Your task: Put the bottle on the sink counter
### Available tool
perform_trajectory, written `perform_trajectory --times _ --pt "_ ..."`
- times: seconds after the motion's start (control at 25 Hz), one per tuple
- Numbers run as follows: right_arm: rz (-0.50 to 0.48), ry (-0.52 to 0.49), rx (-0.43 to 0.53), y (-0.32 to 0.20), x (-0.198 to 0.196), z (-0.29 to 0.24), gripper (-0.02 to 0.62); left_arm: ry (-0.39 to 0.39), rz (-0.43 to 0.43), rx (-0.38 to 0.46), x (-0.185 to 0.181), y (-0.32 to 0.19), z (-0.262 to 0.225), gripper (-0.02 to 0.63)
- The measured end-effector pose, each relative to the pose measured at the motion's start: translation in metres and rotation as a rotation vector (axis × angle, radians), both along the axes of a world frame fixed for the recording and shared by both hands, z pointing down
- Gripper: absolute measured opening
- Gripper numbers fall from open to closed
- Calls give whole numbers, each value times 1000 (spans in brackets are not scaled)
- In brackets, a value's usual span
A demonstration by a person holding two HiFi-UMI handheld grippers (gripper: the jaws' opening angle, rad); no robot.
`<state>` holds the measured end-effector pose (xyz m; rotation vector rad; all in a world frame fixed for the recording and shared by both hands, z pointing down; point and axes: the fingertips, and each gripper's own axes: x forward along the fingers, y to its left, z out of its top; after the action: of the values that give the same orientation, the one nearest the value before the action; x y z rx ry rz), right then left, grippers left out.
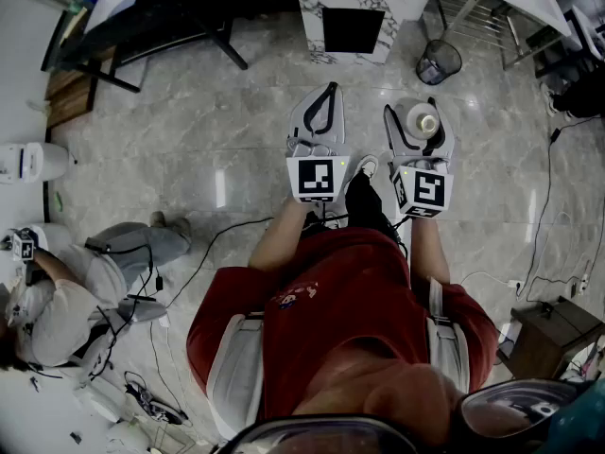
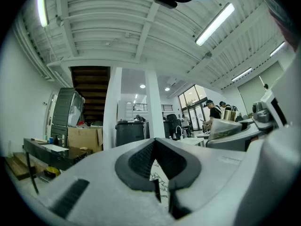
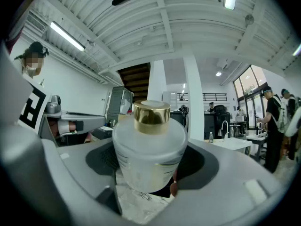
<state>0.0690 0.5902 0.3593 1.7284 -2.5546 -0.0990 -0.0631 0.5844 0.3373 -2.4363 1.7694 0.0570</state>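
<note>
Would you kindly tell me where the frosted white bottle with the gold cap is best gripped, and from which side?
Grip the frosted white bottle across its wide round body, below the shoulder, coming level from the side. It stands upright with straight walls, likely steadier than the narrow, smooth gold cap. The right gripper holds it so.

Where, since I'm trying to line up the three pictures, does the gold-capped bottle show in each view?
Head view: the bottle is upper right of centre, held in the right gripper.
Left gripper view: right of centre, with its gold cap showing.
Right gripper view: dead centre, between the jaws.
Shared landmark: the white pillar, seen in both gripper views.
</note>
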Motion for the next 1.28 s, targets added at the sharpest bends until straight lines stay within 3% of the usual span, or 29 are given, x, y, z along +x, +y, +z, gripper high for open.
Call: perform_trajectory --times 0.2,0.48,0.84,1.28 --pt "-28 -22 15 57 -13 -9 344 -6 -10 6 -2 54 -9 2" --pt "-32 -40 30 66 -3 -11 344 -9 -15 35 7 67 -16 2" --pt "-37 -43 54 36 28 -19 344 4 -12 52 36 35 -24 3" --pt "-14 -39 46 -44 76 -17 344 10 15 43 88 -44 -21 2"
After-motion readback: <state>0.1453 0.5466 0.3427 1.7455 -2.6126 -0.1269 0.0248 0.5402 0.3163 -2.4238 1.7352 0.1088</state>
